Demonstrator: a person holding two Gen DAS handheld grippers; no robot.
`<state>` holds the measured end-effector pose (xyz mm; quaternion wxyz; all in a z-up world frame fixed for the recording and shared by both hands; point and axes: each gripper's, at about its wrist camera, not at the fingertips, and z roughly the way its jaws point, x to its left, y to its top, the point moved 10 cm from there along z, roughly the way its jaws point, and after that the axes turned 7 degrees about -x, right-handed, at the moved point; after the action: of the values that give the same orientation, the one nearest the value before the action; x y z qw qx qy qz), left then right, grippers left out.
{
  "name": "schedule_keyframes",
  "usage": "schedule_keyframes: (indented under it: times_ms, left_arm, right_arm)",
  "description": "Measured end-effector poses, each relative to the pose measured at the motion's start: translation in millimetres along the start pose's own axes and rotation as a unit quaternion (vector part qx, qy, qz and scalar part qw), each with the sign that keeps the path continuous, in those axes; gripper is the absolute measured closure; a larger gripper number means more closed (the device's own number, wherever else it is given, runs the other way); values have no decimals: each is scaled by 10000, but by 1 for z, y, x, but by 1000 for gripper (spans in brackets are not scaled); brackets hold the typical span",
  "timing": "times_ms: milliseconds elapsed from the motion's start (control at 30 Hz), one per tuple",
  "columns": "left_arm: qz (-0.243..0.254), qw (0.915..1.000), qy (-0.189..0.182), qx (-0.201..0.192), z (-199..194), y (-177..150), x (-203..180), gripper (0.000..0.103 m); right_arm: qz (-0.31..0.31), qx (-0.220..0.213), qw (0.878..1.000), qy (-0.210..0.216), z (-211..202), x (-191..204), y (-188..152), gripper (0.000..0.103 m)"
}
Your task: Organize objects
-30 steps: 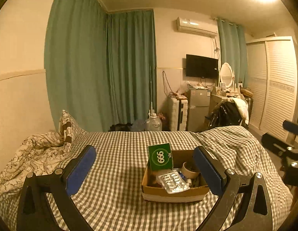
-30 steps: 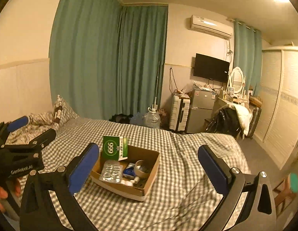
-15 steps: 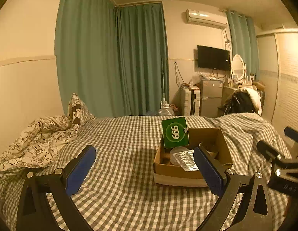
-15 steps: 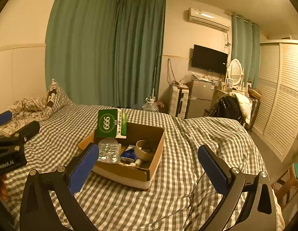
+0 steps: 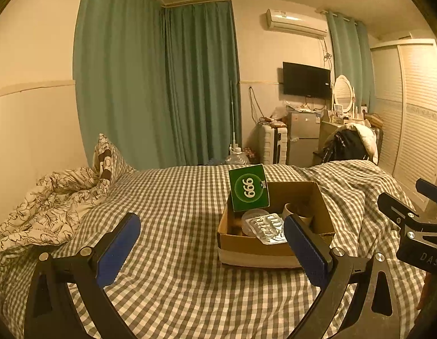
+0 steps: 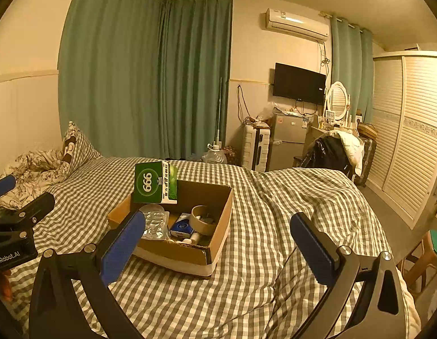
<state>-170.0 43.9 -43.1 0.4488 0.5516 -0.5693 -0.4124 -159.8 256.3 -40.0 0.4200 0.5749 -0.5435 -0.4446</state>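
L wrist: left tongs [image 5: 211, 244] wide, empty; right tongs [image 6: 217, 238] same, above cardboard box [image 6: 190, 250]

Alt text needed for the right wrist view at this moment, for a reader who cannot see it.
An open right gripper hovers empty over a checked bedspread, facing an open cardboard box that holds a green 999 carton standing upright, blister packs and a tape roll. The left gripper shows at the left edge.
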Motion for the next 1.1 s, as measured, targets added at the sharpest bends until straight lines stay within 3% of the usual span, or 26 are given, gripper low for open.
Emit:
schedule_keyframes:
  times_ms: [1100]
  left_arm:
    - [44, 10000, -40, 71, 1, -5, -3, 0]
  right_arm:
    - [70, 28, 10000, 57, -4, 2, 0, 0]
